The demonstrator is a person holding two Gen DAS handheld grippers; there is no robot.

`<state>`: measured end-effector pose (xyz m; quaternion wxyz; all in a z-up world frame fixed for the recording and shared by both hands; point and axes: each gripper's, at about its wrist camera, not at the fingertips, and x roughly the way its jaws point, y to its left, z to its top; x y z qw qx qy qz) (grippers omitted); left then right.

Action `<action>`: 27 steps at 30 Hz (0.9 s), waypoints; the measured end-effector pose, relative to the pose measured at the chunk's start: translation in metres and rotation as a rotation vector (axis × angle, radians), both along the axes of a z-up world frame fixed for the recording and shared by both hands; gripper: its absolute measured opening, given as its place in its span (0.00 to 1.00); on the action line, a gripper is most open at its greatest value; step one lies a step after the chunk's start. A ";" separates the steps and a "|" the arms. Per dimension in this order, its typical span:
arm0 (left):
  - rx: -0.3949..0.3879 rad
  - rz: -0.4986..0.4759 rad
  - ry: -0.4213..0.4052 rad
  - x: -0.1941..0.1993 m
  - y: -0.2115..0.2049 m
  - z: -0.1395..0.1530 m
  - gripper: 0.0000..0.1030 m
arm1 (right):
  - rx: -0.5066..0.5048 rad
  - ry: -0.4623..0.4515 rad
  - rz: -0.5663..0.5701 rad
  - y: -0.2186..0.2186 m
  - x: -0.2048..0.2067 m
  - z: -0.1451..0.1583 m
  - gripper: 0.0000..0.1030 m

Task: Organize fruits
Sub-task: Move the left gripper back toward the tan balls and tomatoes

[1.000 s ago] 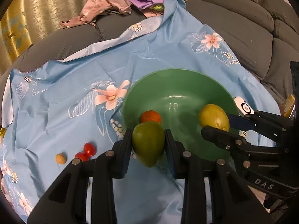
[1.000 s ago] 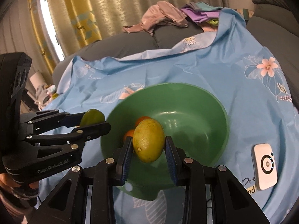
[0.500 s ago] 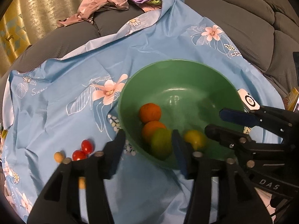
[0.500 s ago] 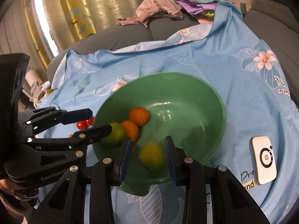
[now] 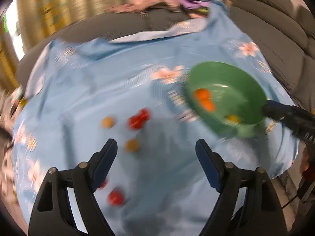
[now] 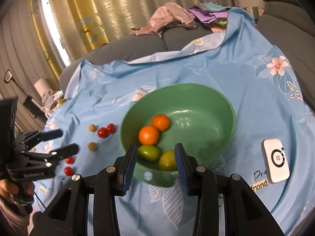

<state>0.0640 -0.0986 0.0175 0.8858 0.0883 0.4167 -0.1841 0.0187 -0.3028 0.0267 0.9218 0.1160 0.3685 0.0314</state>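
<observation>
A green bowl [image 6: 226,106] [image 5: 250,78] on the blue flowered cloth holds two oranges [image 6: 148,135], a green mango [image 6: 148,152] and a yellow-green mango [image 6: 167,160]. My right gripper [image 6: 155,158] is open and empty at the bowl's near rim. My left gripper [image 5: 156,150] [image 6: 59,141] is open and empty left of the bowl, over small loose fruits: red tomatoes [image 5: 138,118] [image 6: 106,130], two more red ones [image 6: 69,165], and tan round fruits [image 5: 132,145] [image 6: 92,146]. The left wrist view is blurred.
A white device [image 6: 275,161] lies on the cloth right of the bowl. Crumpled clothes [image 6: 173,17] lie on the grey sofa behind. Curtains hang at the back left. The cloth's near edge drops off at the right [image 5: 283,163].
Both grippers opened and the two mangoes dropped into the bowl. My left gripper then swung left, away from the bowl, over the small loose fruits. My right gripper drew back slightly.
</observation>
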 end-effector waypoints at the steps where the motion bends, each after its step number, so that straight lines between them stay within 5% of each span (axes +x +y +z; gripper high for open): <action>1: -0.003 0.040 0.009 -0.003 0.016 -0.002 0.81 | 0.004 -0.003 0.003 0.002 -0.001 0.001 0.39; 5: -0.021 0.201 0.052 -0.019 0.077 -0.012 0.81 | 0.014 -0.009 0.027 0.011 -0.007 0.003 0.39; 12: -0.053 0.321 0.103 -0.048 0.125 -0.027 0.81 | 0.020 0.008 0.102 0.040 -0.008 0.001 0.39; 27: -0.072 0.300 0.104 -0.062 0.142 -0.040 0.81 | -0.025 0.091 0.302 0.119 0.008 -0.023 0.39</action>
